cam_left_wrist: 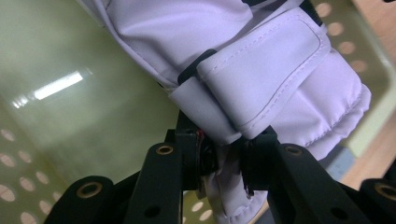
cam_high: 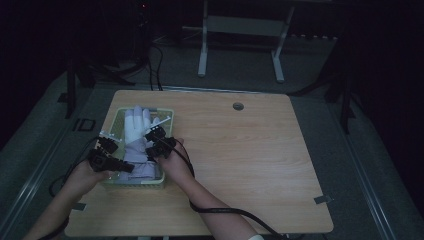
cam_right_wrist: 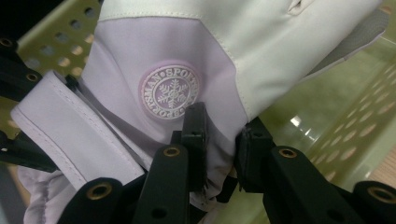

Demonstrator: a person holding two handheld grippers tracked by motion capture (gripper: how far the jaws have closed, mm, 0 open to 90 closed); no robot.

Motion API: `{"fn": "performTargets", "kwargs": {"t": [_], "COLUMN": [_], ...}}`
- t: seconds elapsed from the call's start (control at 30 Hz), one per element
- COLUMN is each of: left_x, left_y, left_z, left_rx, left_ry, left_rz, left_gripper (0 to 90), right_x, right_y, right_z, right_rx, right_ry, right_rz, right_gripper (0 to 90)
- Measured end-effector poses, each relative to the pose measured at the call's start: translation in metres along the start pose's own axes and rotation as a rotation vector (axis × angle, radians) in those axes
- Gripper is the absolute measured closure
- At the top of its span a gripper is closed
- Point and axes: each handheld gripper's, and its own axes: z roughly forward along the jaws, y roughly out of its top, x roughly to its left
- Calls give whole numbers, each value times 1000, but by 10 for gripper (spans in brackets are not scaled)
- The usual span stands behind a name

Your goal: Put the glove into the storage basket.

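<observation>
From the high view, a pale glove (cam_high: 136, 131) lies lengthwise in a green perforated basket (cam_high: 167, 114) at the near left corner of a wooden table (cam_high: 250, 150), its white fingers pointing away from the person and its lilac cuff toward them. Both forearms come up from the bottom edge; the left gripper (cam_high: 107, 156) sits over the basket's near left side and the right gripper (cam_high: 159, 141) over its right rim, each hand angled inward toward the glove, cables trailing back. The gripper views give the detail the high view cannot. In the left gripper view, the left gripper (cam_left_wrist: 223, 161) has its jaws closed tight on a fold of the cuff, just below a stitched wrist strap (cam_left_wrist: 261, 79), with the basket's green floor behind. In the right gripper view, the right gripper (cam_right_wrist: 219, 144) pinches lilac fabric right under a round snowflake badge (cam_right_wrist: 171, 92), where lilac meets white, the holed basket wall showing at both sides.
</observation>
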Motion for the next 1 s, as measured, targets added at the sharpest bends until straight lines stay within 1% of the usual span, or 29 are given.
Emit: {"fn": "performTargets", "kwargs": {"t": [0.03, 0.13, 0.17, 0.2, 0.23, 0.3, 0.33, 0.4, 0.5, 0.53, 0.57, 0.6, 0.67, 0.73, 0.8, 0.83, 0.87, 0.9, 0.93, 0.97, 1.0], "left_x": [0, 1, 1, 2, 2, 3, 2, 2, 0, 0, -1, -1, -1, -1, -1, -2, -4, -6, -9, -11, -13], "left_y": [0, 1, 1, 2, 2, 1, 1, 0, -1, -1, -1, -1, -2, -4, -6, -7, -8, -8, -9, -9, -8], "left_z": [2, 7, 7, 10, 11, 12, 13, 13, 13, 13, 13, 13, 11, 7, 3, 1, -1, -2, -3, -4, -6], "left_rx": [9, 47, 47, 63, 70, 73, 70, 60, 30, 22, 9, 9, -21, -57, -93, -117, -137, -147, -162, -184, -202], "left_ry": [11, 24, 24, 21, 26, 23, 30, 44, 55, 60, 69, 69, 74, 75, 75, 69, 66, 66, 52, 52, 52], "left_rz": [-10, -26, -26, -41, -37, -41, -38, -34, -35, -35, -32, -32, -41, -53, -51, -52, -49, -40, -31, -25, -25], "left_gripper": [728, 727, 723, 719, 710, 657, 622, 572, 510, 495, 477, 469, 456, 436, 429, 403, 397, 397, 374, 325, 324], "right_x": [0, 2, 2, 4, 4, 4, 3, 3, 3, 2, 2, 2, 1, 0, -1, -2, -2, -3, -3, -3, -3], "right_y": [1, 2, 2, 2, 2, 3, 3, 3, 3, 3, 3, 4, 5, 5, 6, 6, 6, 7, 7, 8, 8], "right_z": [2, 10, 10, 11, 12, 12, 12, 11, 10, 10, 9, 7, 4, 1, -3, -5, -7, -10, -12, -14, -16], "right_rx": [14, 53, 53, 61, 62, 68, 64, 64, 63, 62, 53, 44, 32, 13, 2, -10, -23, -38, -49, -60, -57], "right_ry": [-5, -20, -20, -32, -33, -25, -27, -37, -47, -46, -48, -53, -41, -21, -15, 0, 3, 2, 8, 18, 20], "right_rz": [6, 7, 7, -3, -5, -2, -1, -19, -30, -24, -32, -39, -38, -51, -53, -57, -57, -59, -61, -75, -92], "right_gripper": [760, 755, 755, 746, 735, 685, 650, 610, 562, 550, 532, 517, 487, 467, 406, 390, 364, 343, 309, 254, 209]}}
